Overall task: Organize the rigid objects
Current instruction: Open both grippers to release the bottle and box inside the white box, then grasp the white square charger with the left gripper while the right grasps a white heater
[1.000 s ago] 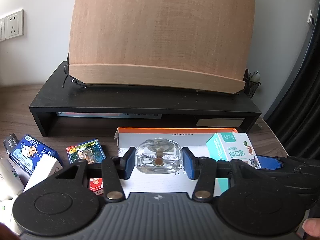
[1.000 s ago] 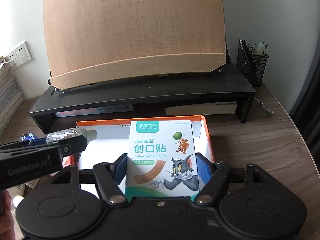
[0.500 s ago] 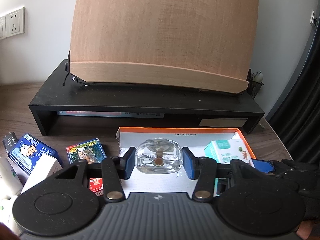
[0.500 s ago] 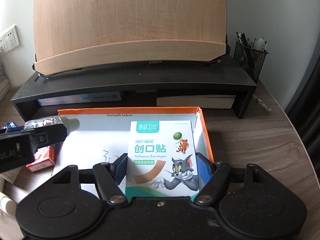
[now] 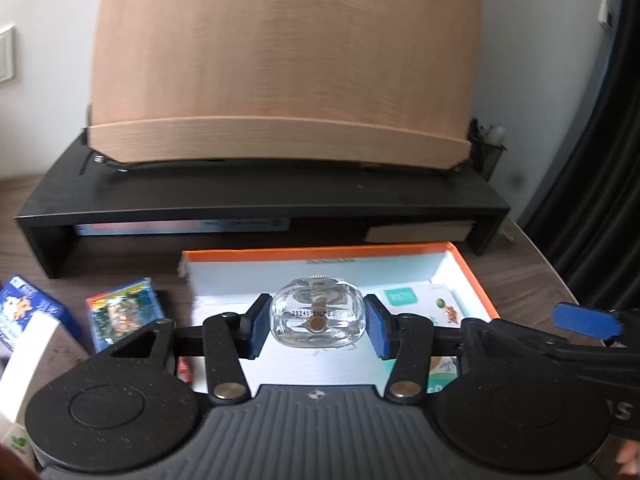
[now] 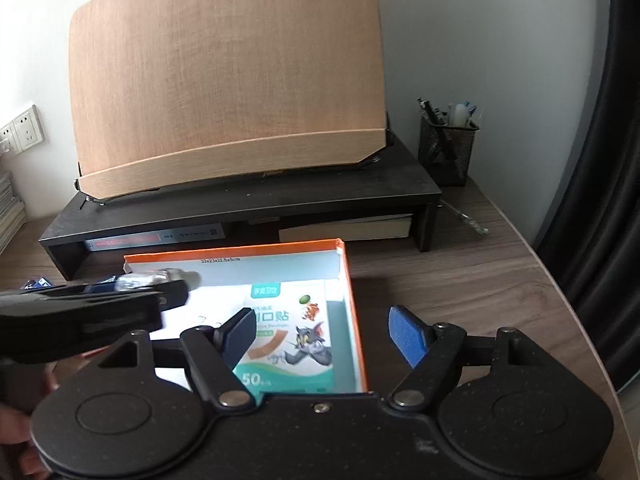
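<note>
Left wrist view: at the left edge of the frame you have loose items outside the container: a blue carton (image 5: 24, 314), a white carton (image 5: 36, 364) and a colourful printed packet (image 5: 126, 312), all on the tabletop (image 5: 532, 280). Judge these as pending.

At centre, your left tongs (image 5: 318, 322) are clamped on a clear glass bottle (image 5: 318, 320), both blue pads pressed to its sides. The bottle is held over the white floor of the orange-rimmed tray (image 5: 320, 250); whether it touches that floor cannot be told.

At right, the bandage box (image 5: 420, 300) lies flat inside the tray, against the tray's right wall.

Right wrist view: your right tongs (image 6: 324, 336) are opening, with pads apart and clear of the bandage box (image 6: 292, 332). Nothing is gripped.

Progress, as a judgement: one item stowed, one in transit, several outstanding.

Container contents: the tray holds the bandage box only. A mesh pen cup (image 6: 446, 148) at upper right holds pens.
</note>
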A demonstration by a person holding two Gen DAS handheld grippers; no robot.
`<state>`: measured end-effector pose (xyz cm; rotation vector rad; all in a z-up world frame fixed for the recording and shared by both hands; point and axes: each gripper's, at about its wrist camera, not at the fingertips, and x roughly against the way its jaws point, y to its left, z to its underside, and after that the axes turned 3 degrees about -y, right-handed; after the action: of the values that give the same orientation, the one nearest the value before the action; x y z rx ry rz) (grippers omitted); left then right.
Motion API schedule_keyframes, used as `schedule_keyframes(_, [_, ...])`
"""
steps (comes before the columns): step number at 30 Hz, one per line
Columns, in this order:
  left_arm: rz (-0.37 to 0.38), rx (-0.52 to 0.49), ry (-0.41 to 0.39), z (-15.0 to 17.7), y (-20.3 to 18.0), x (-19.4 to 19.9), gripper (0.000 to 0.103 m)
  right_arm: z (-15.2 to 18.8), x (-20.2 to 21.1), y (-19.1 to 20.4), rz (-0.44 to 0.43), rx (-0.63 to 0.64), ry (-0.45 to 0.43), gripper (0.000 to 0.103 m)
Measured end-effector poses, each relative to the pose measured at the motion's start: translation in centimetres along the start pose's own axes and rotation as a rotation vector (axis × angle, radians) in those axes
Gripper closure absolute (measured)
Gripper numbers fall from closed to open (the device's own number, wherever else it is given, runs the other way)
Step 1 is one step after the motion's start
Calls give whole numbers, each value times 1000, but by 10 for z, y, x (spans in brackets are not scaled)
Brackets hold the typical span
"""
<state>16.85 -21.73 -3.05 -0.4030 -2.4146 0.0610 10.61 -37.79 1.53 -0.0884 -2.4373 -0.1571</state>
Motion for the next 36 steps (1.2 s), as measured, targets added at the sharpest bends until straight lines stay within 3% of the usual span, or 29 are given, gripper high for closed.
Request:
schedule_keyframes(3, [13,1,12,1,-5,2,51,2,12,-4,7,-11,-9,15])
schedule_keyframes(4, [14,4,13,1,-6,6,38,3,16,-5,9,-12,-11,15])
schedule_keyframes(5, [18,5,6,1,-6,11,32,4,20,-5,14,-13,-14,15])
schedule_keyframes(9, [8,-2,37,1,-6,30,29,8,37,-1,18,-25,-22,15])
schedule_keyframes(17, [-72,4,78,10,22,85,14,16,73,33,-29,-60,-17,14])
schedule_keyframes(25, [-122,63,66,31,69,137,8,33,96,90,-108,-42,15,13])
schedule_keyframes(36, [-165,129,39,65,125,179,7,53,104,149,-182,28,57,13])
